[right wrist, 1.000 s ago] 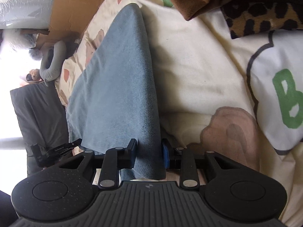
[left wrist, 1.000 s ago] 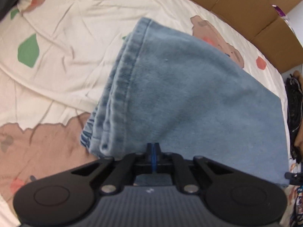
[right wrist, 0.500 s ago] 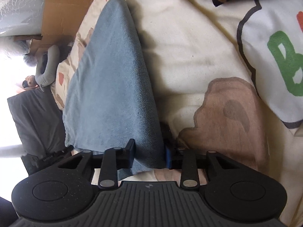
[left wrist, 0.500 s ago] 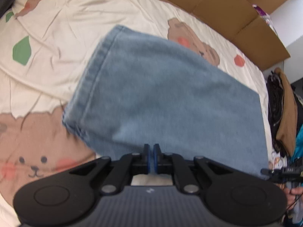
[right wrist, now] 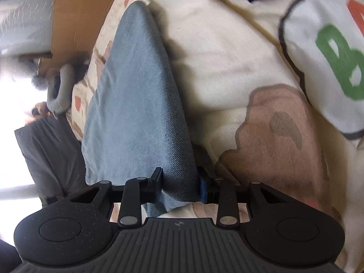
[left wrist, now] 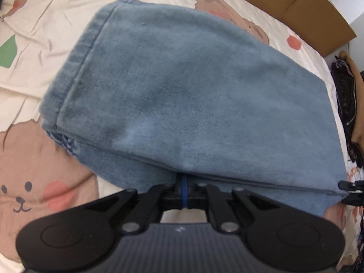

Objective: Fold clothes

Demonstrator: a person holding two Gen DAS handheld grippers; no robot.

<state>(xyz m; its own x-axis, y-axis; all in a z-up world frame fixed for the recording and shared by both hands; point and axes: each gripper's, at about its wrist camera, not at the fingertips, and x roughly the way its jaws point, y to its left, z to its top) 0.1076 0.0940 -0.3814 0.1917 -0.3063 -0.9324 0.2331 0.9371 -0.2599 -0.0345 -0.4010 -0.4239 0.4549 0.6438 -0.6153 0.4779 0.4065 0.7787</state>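
Surface: bed sheet (left wrist: 56, 18) with bear print, cardboard along its far edge
Jeans (left wrist: 193, 95): folded, lying mid-sheet
Left gripper (left wrist: 184, 188): pinched shut on the near fold edge
Right gripper (right wrist: 180, 187): jaws opening around thick denim
Advice: lower both corners level, then release together

jeans (left wrist: 193, 95): faded blue | bedsheet (left wrist: 45, 22): cream (brown bear print)
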